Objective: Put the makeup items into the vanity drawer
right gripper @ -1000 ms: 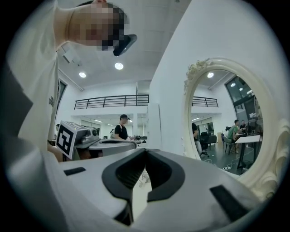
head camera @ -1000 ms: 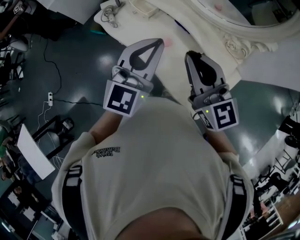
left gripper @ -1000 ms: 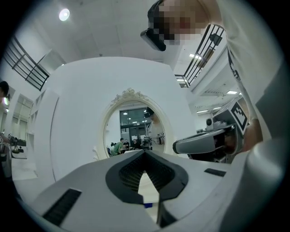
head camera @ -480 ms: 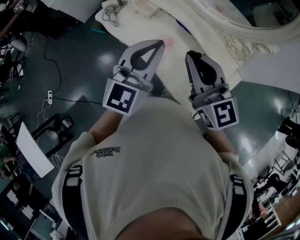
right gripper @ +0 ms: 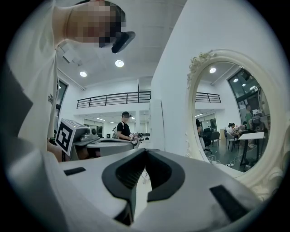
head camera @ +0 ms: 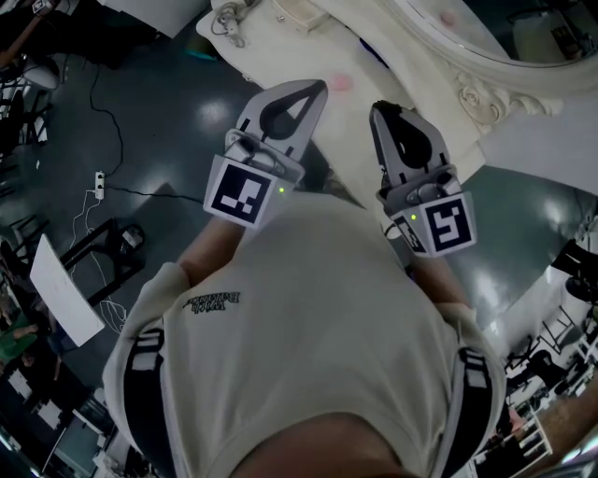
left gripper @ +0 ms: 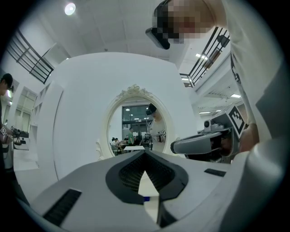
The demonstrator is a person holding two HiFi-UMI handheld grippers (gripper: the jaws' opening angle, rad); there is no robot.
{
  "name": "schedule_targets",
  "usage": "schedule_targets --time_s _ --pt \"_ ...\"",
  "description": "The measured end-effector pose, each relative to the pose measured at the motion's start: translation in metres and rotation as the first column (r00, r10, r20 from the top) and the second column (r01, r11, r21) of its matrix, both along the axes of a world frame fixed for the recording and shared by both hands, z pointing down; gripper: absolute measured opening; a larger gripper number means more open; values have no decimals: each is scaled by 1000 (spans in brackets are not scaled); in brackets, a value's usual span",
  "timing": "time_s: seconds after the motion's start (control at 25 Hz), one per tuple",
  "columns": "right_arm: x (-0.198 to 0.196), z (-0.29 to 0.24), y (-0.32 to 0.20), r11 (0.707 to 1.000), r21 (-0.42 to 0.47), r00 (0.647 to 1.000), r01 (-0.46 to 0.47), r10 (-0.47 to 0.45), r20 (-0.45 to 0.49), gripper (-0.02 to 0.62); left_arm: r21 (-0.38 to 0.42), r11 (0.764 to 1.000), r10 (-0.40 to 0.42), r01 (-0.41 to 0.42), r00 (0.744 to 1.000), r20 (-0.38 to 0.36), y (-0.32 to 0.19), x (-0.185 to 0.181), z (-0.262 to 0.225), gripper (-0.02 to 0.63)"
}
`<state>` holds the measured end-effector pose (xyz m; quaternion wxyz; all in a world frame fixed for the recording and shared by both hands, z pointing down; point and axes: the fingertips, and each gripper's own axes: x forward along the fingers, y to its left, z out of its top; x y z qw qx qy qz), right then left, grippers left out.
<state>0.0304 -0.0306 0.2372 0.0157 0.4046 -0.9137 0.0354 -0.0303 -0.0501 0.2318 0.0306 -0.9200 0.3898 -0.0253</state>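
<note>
Left gripper (head camera: 320,87) and right gripper (head camera: 377,108): pale grey, black inner pads, black-and-white square-marker cubes. Vanity (head camera: 280,47), top of frame: cream-white, with a small pink item (head camera: 338,82) on it. Floor (head camera: 159,121) glossy dark blue-grey; shirt (head camera: 318,317) cream, black stripes.

We are counting two grippers, the left gripper (head camera: 316,89) and the right gripper (head camera: 380,112). We are recording one oval mirror (right gripper: 231,115), one white bench (head camera: 271,61), one small pink item (head camera: 341,82) lying on it, one cable bundle (head camera: 227,17), and one power strip (head camera: 99,187) on the floor (head camera: 159,121).
</note>
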Motion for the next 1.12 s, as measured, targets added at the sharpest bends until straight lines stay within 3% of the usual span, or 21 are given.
schedule_targets --time_s 0.48,0.64,0.84,1.12 --pt "-18 10 0 1000 -17 999 19 -19 -35 5 -7 1000 -23 23 999 34 0 -19 8 12" --pt "-22 17 -9 999 -31 997 19 -22 -78 8 -41 998 -48 50 997 54 -8 -27 15 12" --pt "-26 31 -27 995 -97 997 35 -42 -65 26 -83 995 -58 63 997 56 -25 -37 27 14" --pt "-36 53 -58 990 -136 988 42 -61 -143 75 -116 991 -57 66 996 75 -56 -43 47 14"
